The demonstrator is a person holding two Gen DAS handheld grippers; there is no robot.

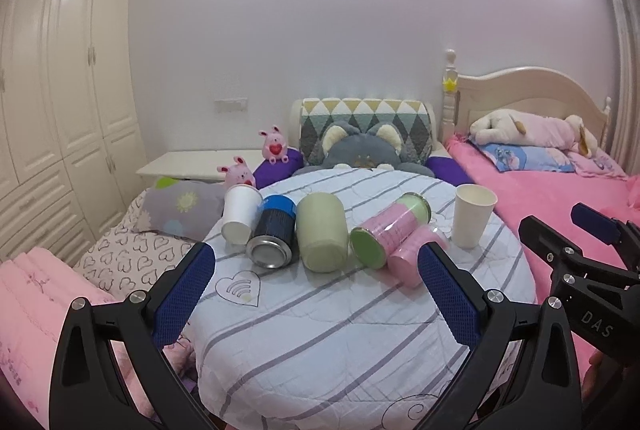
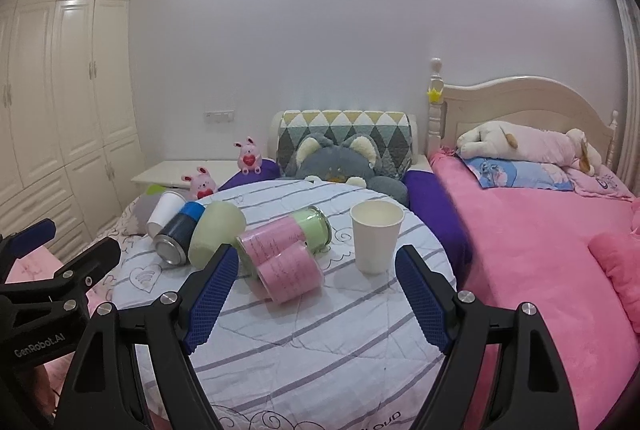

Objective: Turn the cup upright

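White upright cup point(image 2: 376, 236) between right claw point(image 2: 318, 296) fingers

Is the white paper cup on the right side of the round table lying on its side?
No, that white paper cup stands upright with its open mouth facing up, apart from the tipped containers beside it.

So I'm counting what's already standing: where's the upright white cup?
The upright white cup stands at the right end of the row on the striped table, just right of the pink cup, nearest the pink bed.
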